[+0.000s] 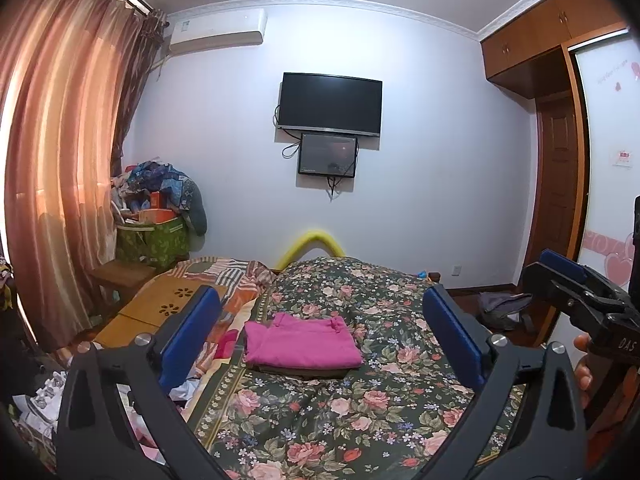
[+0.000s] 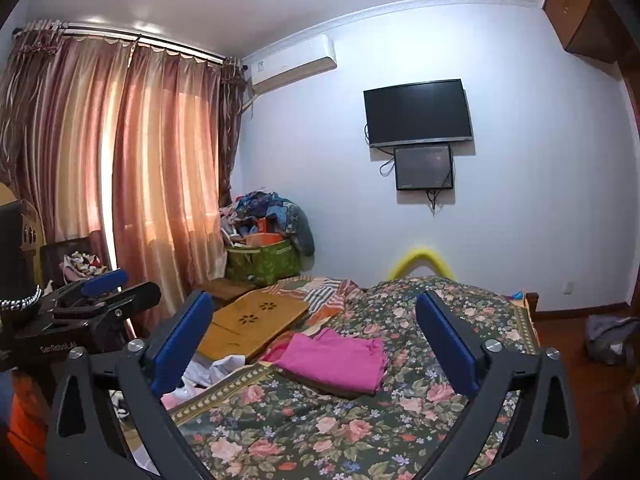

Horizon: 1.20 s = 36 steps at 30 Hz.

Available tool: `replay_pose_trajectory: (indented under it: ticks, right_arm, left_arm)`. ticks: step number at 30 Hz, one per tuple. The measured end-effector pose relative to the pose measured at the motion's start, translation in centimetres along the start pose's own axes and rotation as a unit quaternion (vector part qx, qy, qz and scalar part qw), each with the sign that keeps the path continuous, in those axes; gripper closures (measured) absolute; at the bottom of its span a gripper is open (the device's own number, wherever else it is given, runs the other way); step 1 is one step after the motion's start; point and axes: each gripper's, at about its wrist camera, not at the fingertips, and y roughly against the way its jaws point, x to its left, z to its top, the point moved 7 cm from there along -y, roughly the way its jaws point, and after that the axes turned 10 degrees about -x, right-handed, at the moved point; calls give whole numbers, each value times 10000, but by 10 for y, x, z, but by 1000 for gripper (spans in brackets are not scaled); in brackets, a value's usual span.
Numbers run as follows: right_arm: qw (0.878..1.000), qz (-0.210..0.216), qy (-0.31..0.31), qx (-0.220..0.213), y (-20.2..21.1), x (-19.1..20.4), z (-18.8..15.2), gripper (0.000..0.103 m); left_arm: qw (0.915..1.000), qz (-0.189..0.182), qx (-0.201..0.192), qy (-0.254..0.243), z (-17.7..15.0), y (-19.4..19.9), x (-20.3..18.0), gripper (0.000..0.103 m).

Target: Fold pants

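Observation:
Magenta pants (image 1: 302, 344) lie folded into a flat rectangle on top of a darker folded garment on the floral bedspread (image 1: 360, 412). They also show in the right wrist view (image 2: 334, 360). My left gripper (image 1: 320, 328) is open and empty, held above the bed short of the pants. My right gripper (image 2: 314, 336) is open and empty, also short of the pants. The right gripper appears at the right edge of the left wrist view (image 1: 576, 284), and the left gripper at the left edge of the right wrist view (image 2: 100, 292).
A wooden lap table (image 1: 156, 312) lies on the bed's left side beside a striped blanket (image 1: 236, 280). A green bag piled with clothes (image 1: 156, 236) stands by the curtain. A grey bag (image 1: 504, 308) lies on the floor to the right. A yellow foam arch (image 1: 308, 246) tops the footboard.

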Motion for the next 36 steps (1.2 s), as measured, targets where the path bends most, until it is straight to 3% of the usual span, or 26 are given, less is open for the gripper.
replay_pose_trajectory:
  ticks: [36]
  right_arm:
    - [9998, -155, -14, 99, 5, -2, -5, 1]
  left_arm:
    - [9998, -105, 138, -30, -11, -10, -5, 0]
